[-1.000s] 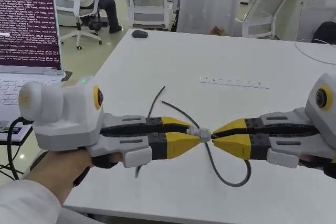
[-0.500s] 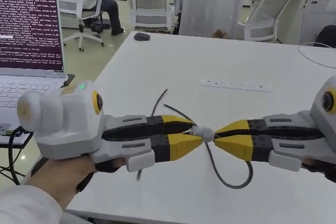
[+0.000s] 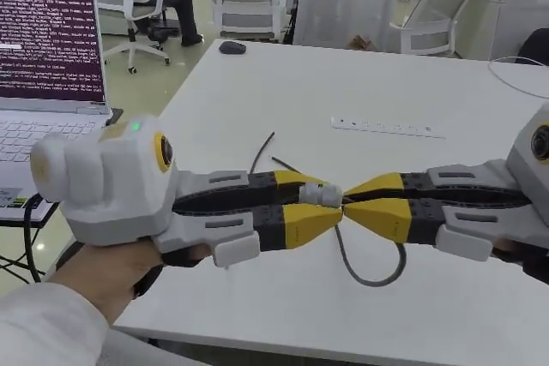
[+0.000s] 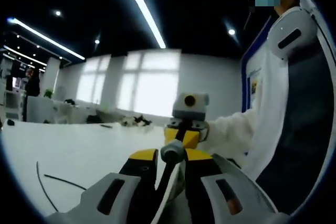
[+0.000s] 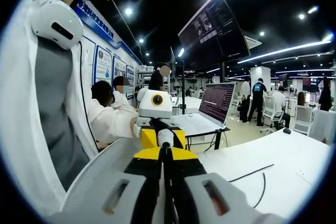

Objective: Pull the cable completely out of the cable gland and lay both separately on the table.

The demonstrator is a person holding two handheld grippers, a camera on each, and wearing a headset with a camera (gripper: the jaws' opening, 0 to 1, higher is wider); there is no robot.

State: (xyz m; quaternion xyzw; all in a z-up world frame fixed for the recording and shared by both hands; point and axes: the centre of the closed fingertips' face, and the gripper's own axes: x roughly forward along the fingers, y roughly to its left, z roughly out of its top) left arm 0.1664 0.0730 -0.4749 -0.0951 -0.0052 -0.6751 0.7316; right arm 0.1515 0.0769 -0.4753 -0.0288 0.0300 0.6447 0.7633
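Note:
My left gripper (image 3: 330,205) comes in from the left and is shut on the pale grey cable gland (image 3: 321,195). Tip to tip with it, my right gripper (image 3: 347,201) comes in from the right, shut on the grey cable right at the gland. Below the tips the cable (image 3: 371,279) hangs in a loop onto the white table (image 3: 257,92). Two thin dark ends (image 3: 261,153) lie on the table beyond the left jaws. In the left gripper view the gland (image 4: 172,152) sits between the yellow tips, facing the right gripper (image 4: 181,135). In the right gripper view the cable (image 5: 164,171) runs between the closed jaws.
An open laptop (image 3: 51,40) stands at the left, off the table's edge. Toward the table's back lie a dark mouse (image 3: 230,47) and a white strip (image 3: 386,129), with a thin white wire (image 3: 515,75) at the far right. Behind are office chairs and seated people.
The head camera has tilted, so the whole scene sits a little differently. Both grippers stay tip to tip, and the gland now lies slightly further in between the left jaws.

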